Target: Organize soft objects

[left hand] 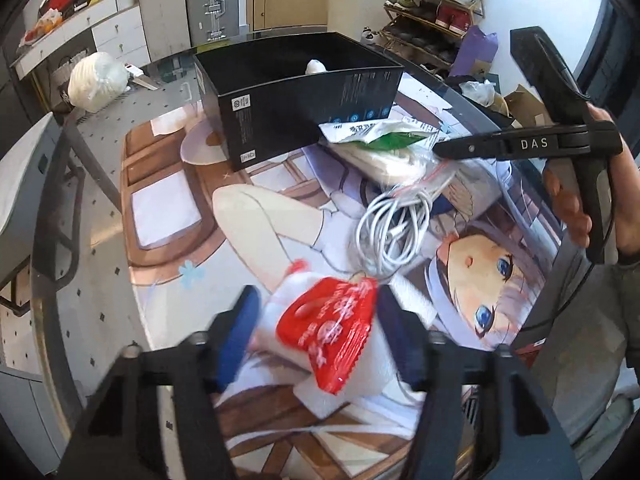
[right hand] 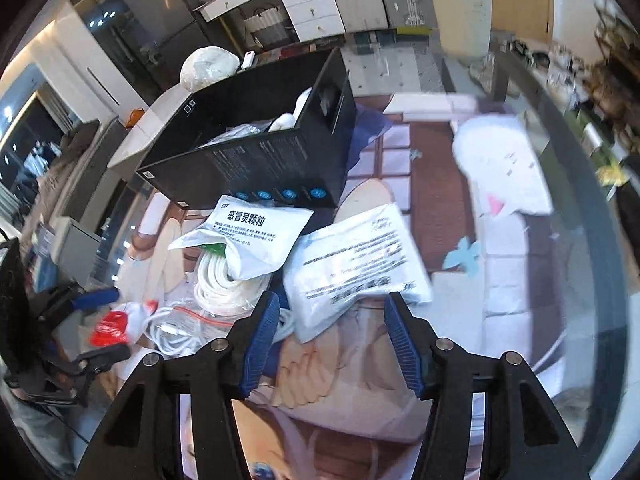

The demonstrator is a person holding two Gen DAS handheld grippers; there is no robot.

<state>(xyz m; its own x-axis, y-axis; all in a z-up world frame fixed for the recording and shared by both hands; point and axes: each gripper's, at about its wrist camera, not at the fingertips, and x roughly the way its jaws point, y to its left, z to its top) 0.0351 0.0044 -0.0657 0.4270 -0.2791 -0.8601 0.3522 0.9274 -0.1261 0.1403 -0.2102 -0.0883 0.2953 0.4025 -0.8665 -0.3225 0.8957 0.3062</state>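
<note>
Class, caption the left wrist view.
Open left gripper straddles a red-and-white soft packet near a black cardboard box.

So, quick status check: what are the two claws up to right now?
Left gripper open around red-and-white packet. Right gripper open, at white printed pouch. Black box ahead; cable coil between.

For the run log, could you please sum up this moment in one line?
left gripper: open around red-and-white packet | right gripper: open near white pouch | black box: partly filled
</note>
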